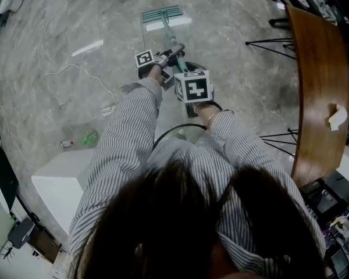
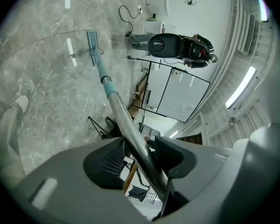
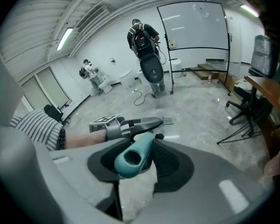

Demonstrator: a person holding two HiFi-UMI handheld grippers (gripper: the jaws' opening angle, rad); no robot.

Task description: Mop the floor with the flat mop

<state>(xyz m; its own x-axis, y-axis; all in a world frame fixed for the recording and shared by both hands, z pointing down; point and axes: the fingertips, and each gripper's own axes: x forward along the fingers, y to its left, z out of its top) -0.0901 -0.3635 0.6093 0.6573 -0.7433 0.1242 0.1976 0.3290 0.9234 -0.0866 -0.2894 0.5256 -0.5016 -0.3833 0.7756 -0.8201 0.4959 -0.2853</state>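
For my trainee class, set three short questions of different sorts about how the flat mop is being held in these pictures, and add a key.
1. True or false: the left claw is shut on the mop's metal pole.
2. What does the right claw grip? A a bucket; B the mop's teal handle end; C a cloth.
3. Fill in: the mop head lies flat on the ____.

Key: 1 true; 2 B; 3 floor.
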